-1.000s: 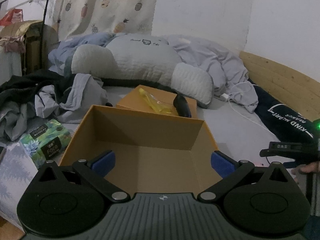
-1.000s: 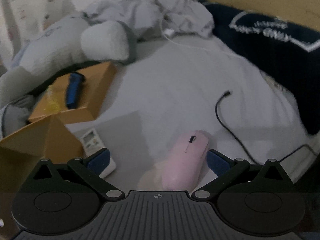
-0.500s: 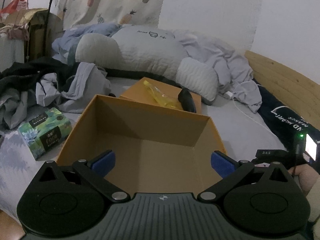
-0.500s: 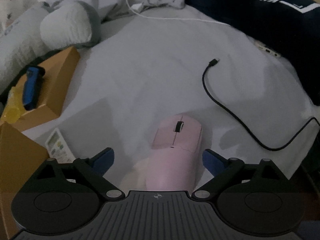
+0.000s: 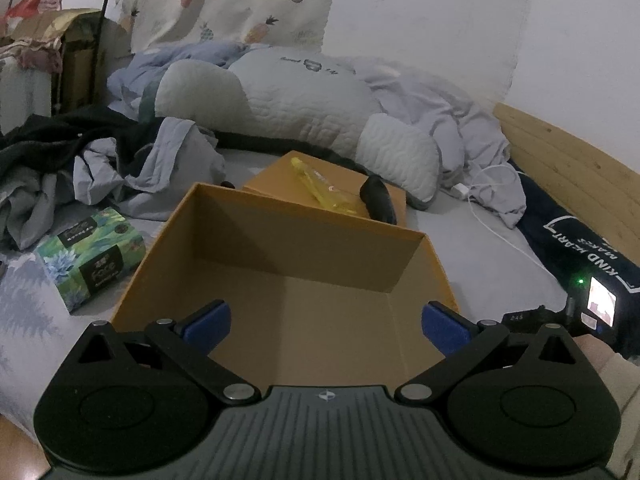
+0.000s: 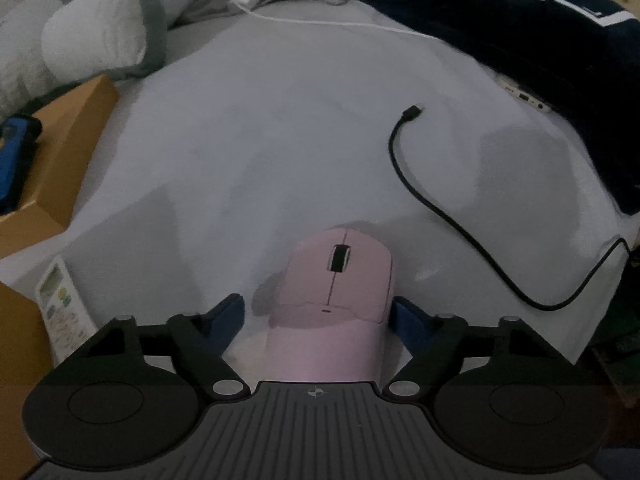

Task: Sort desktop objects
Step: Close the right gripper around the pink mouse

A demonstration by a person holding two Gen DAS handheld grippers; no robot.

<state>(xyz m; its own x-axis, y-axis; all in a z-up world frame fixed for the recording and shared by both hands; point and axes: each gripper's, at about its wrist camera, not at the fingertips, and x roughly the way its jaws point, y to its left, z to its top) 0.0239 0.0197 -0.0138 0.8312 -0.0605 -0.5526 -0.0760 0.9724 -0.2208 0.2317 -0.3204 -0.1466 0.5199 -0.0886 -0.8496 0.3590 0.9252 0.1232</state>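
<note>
A: Closing in on the mouse [image 6: 338, 280], the right hand-held gripper [image 6: 316, 314] has just been narrowing its jaws; the mouse sits between them on the bed [image 6: 260, 140]. The right pad looks to be at the mouse's side, the left pad stands apart, so no grip yet.

B: And the left hand-held gripper [image 5: 326, 320]?

A: Released, jaws wide, nothing between them. It hangs over the open box [image 5: 280, 280], which lies on the bed.

B: What lies around the mouse?

A: A remote [image 6: 60, 304] to its left, beside the box corner. A black cable [image 6: 440, 204] curls to its right, apart from it. Farther left, a lid [image 6: 60, 160] carries a blue tool [image 6: 14, 152].

B: Anything else on the lid?

A: A yellow item [image 5: 320, 188], seen from the left wrist. A tissue pack [image 5: 90, 256] stands left of the box.
</note>
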